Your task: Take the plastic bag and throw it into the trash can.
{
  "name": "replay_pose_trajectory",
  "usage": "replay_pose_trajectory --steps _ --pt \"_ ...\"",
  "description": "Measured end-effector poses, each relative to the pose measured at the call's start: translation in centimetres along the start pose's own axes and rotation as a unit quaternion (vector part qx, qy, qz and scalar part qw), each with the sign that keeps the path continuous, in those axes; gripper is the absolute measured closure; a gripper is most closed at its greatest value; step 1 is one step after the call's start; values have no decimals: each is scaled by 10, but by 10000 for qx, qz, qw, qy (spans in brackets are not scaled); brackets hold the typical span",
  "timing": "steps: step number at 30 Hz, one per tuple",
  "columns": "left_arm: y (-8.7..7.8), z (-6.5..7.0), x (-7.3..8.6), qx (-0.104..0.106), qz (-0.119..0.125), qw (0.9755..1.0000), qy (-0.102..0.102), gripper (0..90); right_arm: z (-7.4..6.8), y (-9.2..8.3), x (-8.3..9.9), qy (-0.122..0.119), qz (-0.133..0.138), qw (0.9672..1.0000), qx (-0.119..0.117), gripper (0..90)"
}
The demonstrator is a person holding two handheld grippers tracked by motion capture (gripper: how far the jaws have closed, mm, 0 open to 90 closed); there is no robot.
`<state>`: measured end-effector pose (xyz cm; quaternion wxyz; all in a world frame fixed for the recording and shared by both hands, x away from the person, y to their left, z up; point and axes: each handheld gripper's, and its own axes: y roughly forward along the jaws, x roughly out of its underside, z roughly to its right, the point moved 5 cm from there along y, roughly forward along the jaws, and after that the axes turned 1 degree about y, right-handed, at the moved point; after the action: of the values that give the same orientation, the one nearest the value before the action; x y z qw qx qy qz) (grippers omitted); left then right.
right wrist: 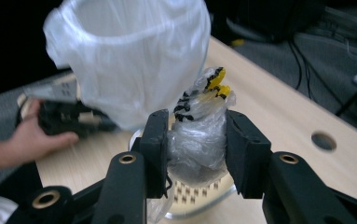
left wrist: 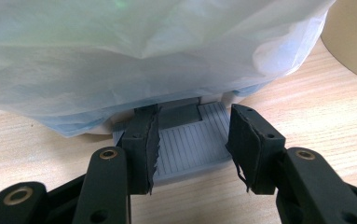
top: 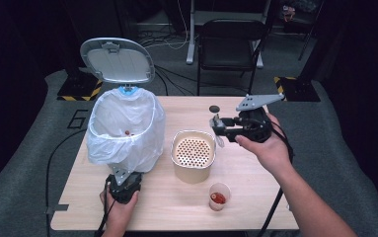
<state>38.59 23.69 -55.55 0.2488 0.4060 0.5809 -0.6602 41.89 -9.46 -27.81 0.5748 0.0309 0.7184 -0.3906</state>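
Right of centre in the high view, right hand-held gripper (top: 218, 129) clamps a crumpled clear plastic wrapper (right wrist: 198, 135) above the perforated container (top: 193, 153). Wrapper: light, soft, slippery; pinch its bunched middle. Left hand-held gripper (left wrist: 192, 144) grips the bin's pedal (left wrist: 190, 149).

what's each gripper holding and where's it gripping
The right gripper is shut on a crumpled plastic wrapper, clamped across its middle. The left gripper is shut on the bin's pedal, pinched at its side edges.
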Motion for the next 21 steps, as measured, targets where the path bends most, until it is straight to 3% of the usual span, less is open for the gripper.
replay_pose_trajectory --steps 2,3,4,6,10,13,15,17,18,19,21 --pt "0 0 0 0 1 10000 -2 529 -1 3 -5 95 12 9998 -148 625" --pt "0 0 0 0 1 10000 -1 529 -1 6 -6 -64 -254 9997 -17 625" --pt "0 0 0 -1 -1 10000 1 529 1 6 -10 -219 -229 9994 102 625" --pt "0 0 0 0 0 10000 3 529 0 3 -20 -41 -119 9999 -87 625" --pt "0 0 0 1 -3 10000 9 530 -5 2 -38 -134 -36 9998 -129 625" --pt "-1 -1 0 -7 -51 10000 68 530 -9 5 -48 -321 -121 9994 -80 625" --pt "-1 -2 1 -27 -80 9999 92 530 -14 7 -56 -308 -22 9993 -204 625" --pt "-1 -1 1 -19 -69 10000 49 530 -21 13 -63 -391 51 9988 -303 624" --pt "1 1 0 -13 42 9999 -95 530 -24 17 -64 -428 29 9985 -336 624" --pt "-1 -1 1 -19 -99 9999 81 529 -27 23 -65 -468 9 9982 -367 624" --pt "-1 -2 1 -26 -88 9999 91 530 -31 31 -67 -497 -1 9979 -425 623"
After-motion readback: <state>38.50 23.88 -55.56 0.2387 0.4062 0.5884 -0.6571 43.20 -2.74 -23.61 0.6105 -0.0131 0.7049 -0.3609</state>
